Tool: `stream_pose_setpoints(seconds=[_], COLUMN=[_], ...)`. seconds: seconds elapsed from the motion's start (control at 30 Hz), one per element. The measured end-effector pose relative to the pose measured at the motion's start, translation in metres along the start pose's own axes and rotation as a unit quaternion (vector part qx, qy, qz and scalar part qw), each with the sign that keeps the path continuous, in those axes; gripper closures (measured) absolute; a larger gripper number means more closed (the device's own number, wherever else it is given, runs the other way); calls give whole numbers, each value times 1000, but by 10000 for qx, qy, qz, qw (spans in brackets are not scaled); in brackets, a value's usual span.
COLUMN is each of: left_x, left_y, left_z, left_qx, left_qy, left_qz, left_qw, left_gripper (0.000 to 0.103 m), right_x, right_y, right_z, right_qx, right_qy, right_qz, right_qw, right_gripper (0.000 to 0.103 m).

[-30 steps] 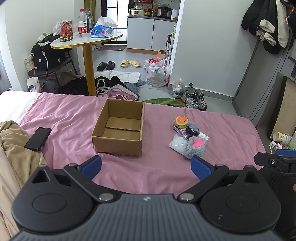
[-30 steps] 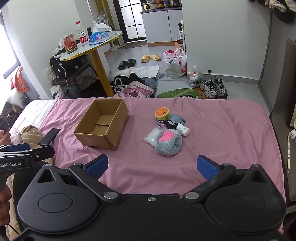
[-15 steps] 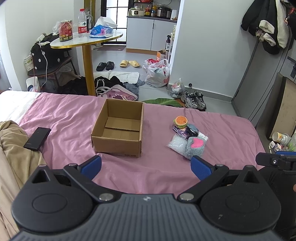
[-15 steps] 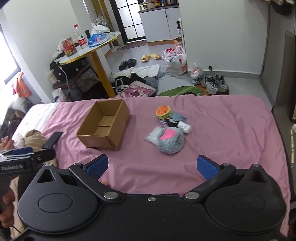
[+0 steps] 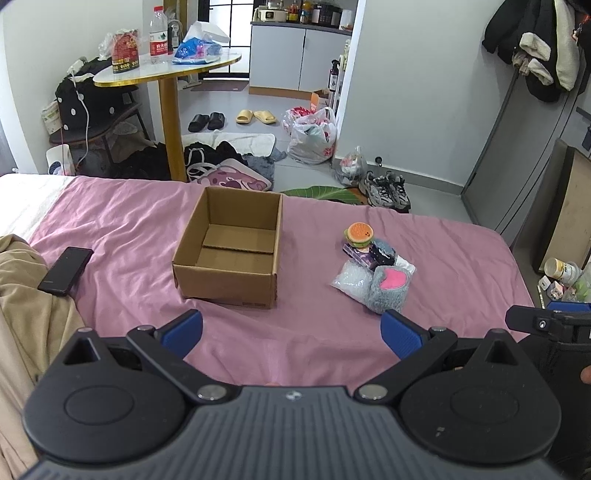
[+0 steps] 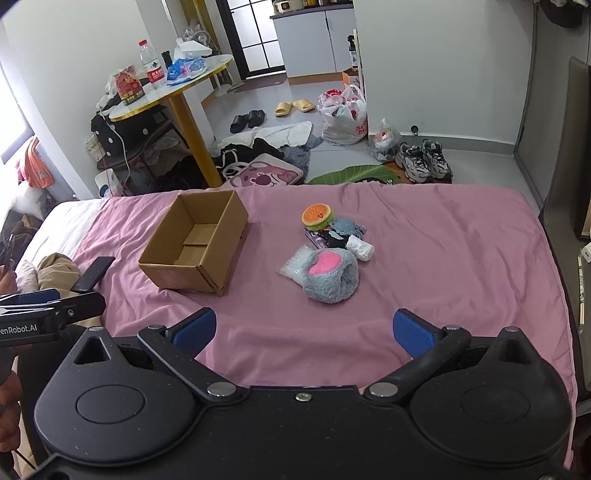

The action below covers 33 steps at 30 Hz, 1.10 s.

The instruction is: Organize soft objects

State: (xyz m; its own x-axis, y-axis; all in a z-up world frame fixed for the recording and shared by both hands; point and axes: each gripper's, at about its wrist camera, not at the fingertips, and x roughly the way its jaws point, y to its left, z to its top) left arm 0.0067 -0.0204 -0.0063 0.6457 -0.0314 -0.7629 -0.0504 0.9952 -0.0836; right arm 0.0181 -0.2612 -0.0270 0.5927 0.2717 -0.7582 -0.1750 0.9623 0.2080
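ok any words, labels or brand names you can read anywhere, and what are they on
"enRobot.AI": white letters, cut off at the frame edge, on the black left hand-held gripper seen from the right wrist view.
Red-labelled clear water bottle: label print too small to read.
Red snack packet: print blurred.
White plastic bag: red print unreadable.

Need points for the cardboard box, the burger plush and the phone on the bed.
cardboard box (image 5: 225, 282), left wrist view, on its near outer wall.
burger plush (image 6: 317, 217), right wrist view, on the orange top.
phone (image 5: 66, 270), left wrist view, middle of its dark screen.
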Motion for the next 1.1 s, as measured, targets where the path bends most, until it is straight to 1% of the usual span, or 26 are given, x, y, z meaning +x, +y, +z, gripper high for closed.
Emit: stream_pose_setpoints(seconds=[0.43,0.7,0.9,0.93,0.97,1.03,1.07,1.1], left_x=[45,76,100,103,107,114,117,121], left_y=[-11,-20,-26,-28,-30,-35,-37,-41], left_z=[9,18,25,26,27,29,31,32], left_qx=[-58,-107,-251,-266,-276,-261,-244,-220], left_qy=[221,224,260,260,267,268,266,272], left_qz=[-36,-54,-138,-151,-159,-186,-206,-213], left_qw=[9997,9997,9993,9992,9991,9991,9991,9992], left_gripper=[1,2,4,4,4,5,9,12], right_x=[35,61,83,86,90,99,102,106], right_y=[-25,-44,-56,-59,-62,-69,-72,-76], right_z=[9,18,25,25,26,27,28,28], right_qx=[232,452,607,632,668,807,879,939], right_qy=[146,201,349,367,387,444,470,499], right_qz=[100,232,353,367,374,382,380,374], right_qw=[9996,9985,9969,9966,9963,9950,9943,9936], right_gripper=[0,1,12,15,21,27,31,32])
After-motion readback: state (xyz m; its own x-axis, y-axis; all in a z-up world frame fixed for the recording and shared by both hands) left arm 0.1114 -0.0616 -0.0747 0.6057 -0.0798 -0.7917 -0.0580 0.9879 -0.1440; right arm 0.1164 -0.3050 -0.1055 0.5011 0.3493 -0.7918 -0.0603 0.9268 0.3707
